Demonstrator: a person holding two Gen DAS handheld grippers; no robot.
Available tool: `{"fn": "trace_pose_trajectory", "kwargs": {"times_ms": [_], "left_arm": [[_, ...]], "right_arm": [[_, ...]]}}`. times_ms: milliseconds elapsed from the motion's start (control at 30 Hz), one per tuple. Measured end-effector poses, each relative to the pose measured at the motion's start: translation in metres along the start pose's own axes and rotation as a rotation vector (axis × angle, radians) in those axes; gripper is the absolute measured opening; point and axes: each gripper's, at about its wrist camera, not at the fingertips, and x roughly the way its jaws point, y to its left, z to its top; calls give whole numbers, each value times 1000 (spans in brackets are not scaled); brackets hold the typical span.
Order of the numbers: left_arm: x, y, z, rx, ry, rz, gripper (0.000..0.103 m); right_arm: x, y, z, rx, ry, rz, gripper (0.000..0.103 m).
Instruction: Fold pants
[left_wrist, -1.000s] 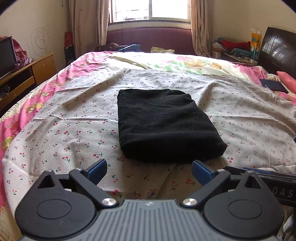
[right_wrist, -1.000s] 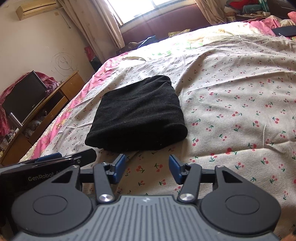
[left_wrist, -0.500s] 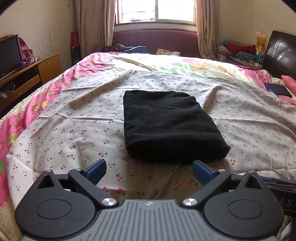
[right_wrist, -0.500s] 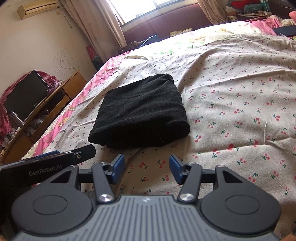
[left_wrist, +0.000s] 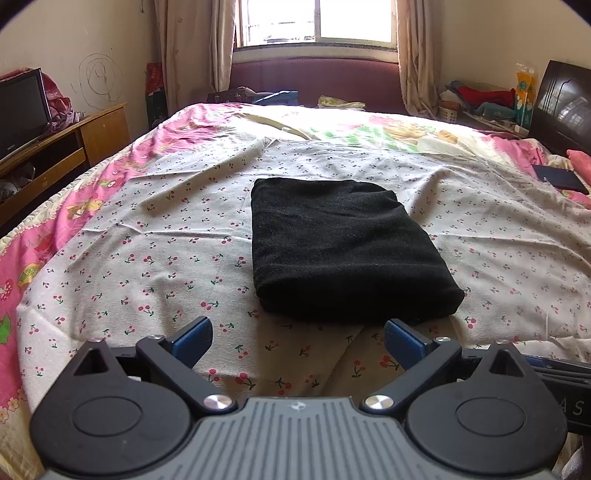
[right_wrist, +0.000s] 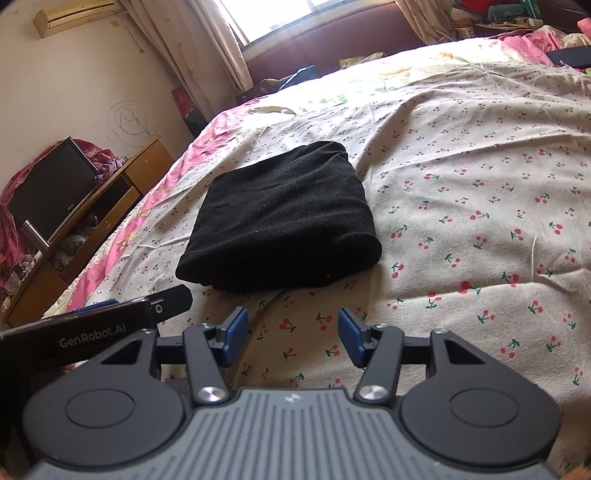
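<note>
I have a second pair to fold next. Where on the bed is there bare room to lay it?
Bare sheet lies left of the folded pants, out to the pink border, and right of them too. The strip between the pants and both open tongs is narrow. A dark flat thing sits at the far right.

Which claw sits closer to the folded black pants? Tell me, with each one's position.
Neither is clearly nearer. The left claw hangs open just short of the black pants' near edge. The right claw hangs open before their near right corner, a similar gap away. Neither touches them.
</note>
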Motion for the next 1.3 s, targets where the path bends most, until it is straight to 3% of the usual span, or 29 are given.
{"fn": "trace_pose_trajectory", "kwargs": {"times_ms": [1300], "left_arm": [[-7,0,-1,8,-27,29,103]], "right_arm": [[-6,2,0,-10,-37,-7,58]]}}
